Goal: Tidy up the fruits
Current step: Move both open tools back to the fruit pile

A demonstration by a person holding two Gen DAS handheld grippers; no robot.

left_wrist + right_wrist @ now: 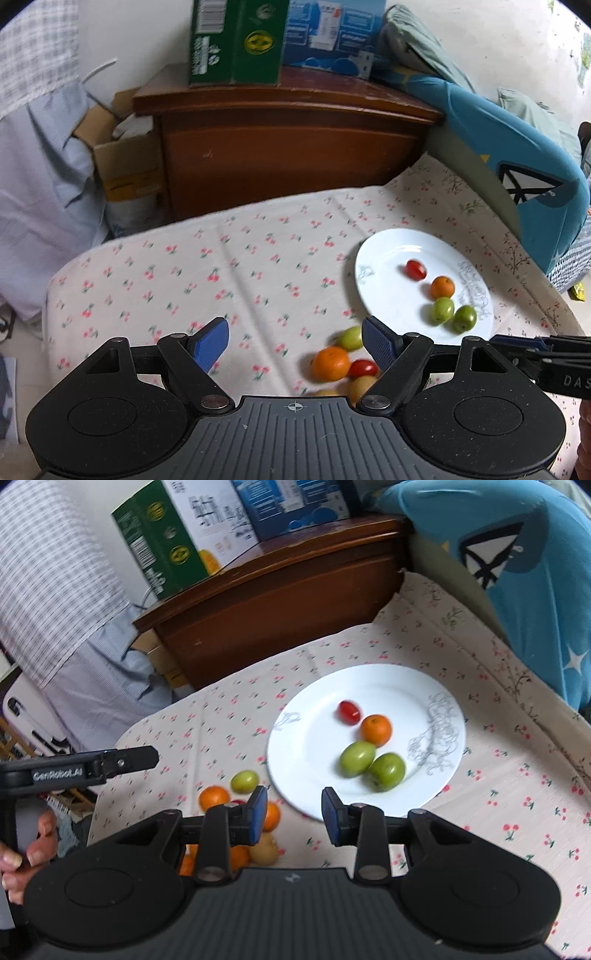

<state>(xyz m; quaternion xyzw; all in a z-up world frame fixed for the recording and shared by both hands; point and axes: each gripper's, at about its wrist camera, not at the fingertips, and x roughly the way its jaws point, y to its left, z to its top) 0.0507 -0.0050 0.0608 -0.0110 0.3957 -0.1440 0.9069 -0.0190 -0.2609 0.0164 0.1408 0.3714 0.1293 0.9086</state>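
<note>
Looking down the left gripper (294,347), we've got fingers wide with nothing in them, loose fruit (330,363) just below. Right gripper (294,816): fingers narrow but empty, above the plate (317,701) edge, four fruits (372,755) sitting on it.

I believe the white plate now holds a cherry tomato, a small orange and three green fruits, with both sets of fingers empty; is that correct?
Not quite: the white plate holds two green fruits, not three. A third green fruit lies off the plate on the cherry-print cloth, as the right wrist view shows. The cherry tomato, the small orange and the empty fingers are as you said.
</note>
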